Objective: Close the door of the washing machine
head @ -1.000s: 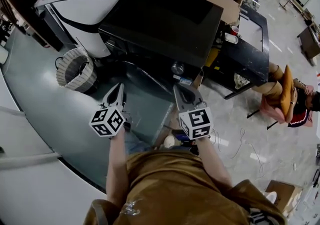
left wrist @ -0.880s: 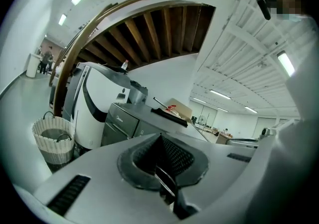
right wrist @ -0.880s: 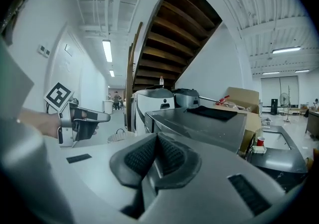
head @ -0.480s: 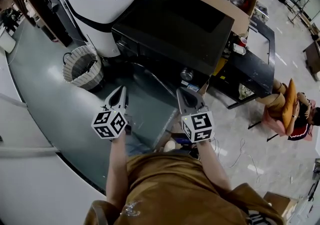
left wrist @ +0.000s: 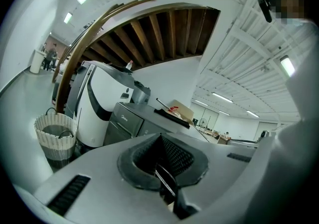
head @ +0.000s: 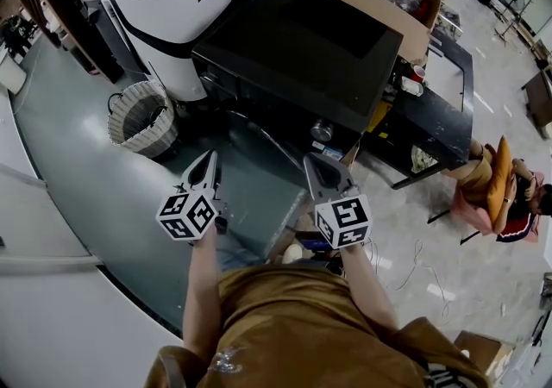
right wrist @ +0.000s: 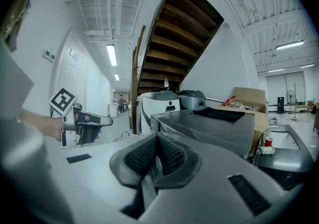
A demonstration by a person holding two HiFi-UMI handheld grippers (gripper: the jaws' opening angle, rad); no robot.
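No text legible with certainty. Washing machine (left wrist: 124,118): small script brand mark on the front panel, too small to read. White appliance (head: 168,20): black symbol, dot above a curved bar.

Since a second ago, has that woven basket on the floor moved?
No. The basket sits just as close to the white machine's foot; only the camera shifted.

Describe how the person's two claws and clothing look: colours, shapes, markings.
The left claw and right claw are each a grey tapering wedge with black textured pads and a white cube of black square markers. The person wears a brown top.
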